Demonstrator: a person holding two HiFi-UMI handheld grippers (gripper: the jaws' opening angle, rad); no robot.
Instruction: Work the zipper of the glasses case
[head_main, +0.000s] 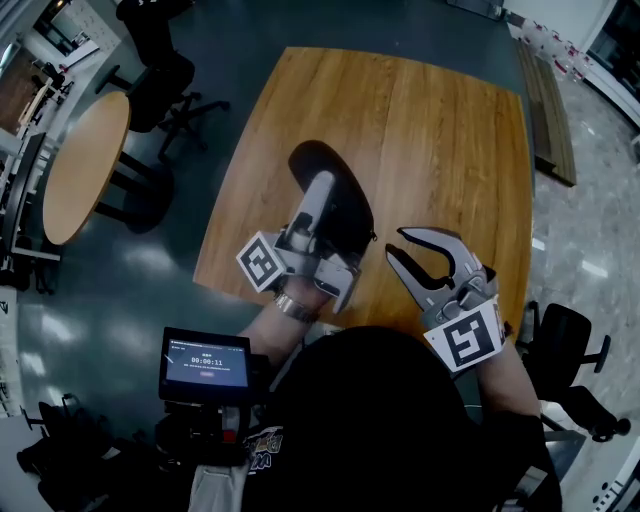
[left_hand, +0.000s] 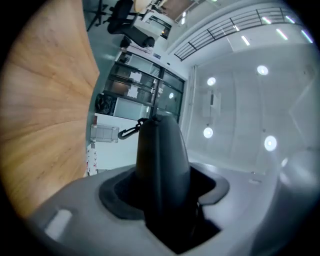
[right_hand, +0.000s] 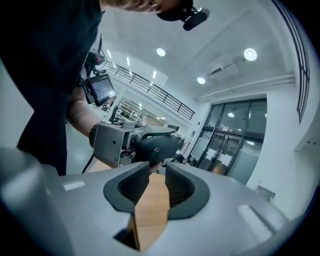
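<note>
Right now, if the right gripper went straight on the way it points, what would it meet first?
Probably the black glasses case, clamped in the left gripper, just past the right gripper and its open, empty jaws; exact depth is unclear.

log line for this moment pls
left gripper: shut on glasses case, over table | right gripper: open, empty, beside case
</note>
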